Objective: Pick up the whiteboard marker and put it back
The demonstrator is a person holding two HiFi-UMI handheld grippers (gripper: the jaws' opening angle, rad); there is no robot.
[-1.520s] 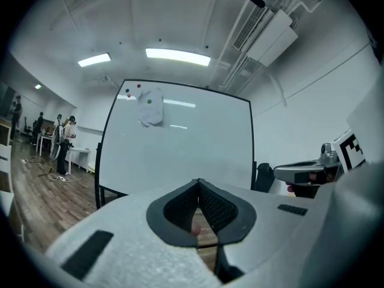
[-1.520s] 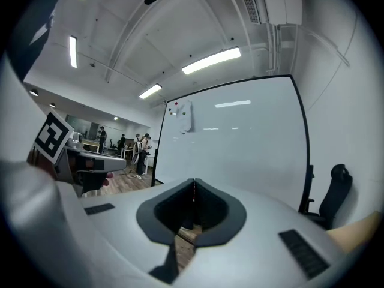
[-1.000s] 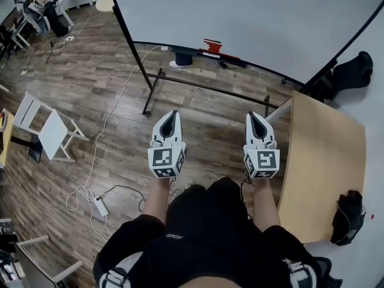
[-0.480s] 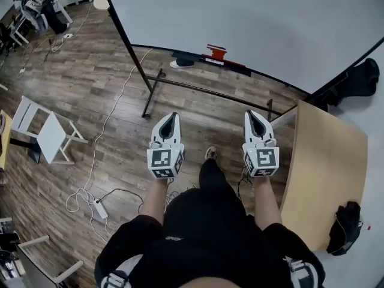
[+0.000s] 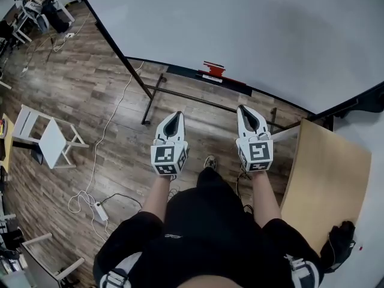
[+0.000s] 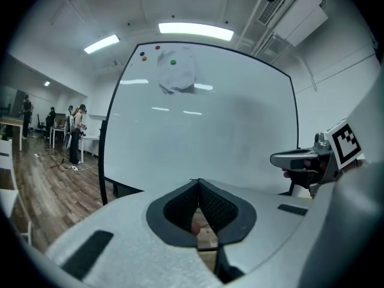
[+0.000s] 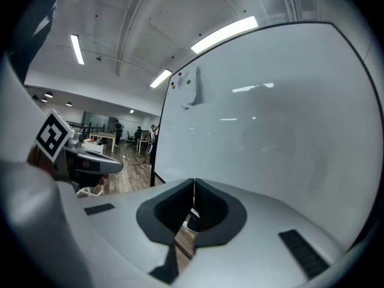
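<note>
left gripper (image 5: pixel 174 115) and right gripper (image 5: pixel 244 109) are both pressed together, holding nothing, side by side facing the whiteboard (image 5: pixel 252 29).

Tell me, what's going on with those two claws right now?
Left gripper shut, empty. Right gripper shut, empty. Marker not made out; red item on whiteboard tray. Nothing seen blocking.

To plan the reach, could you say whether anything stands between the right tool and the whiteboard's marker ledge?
Nothing visible does: only floor and the stand's low crossbar lie between the right tool and the ledge.
</note>
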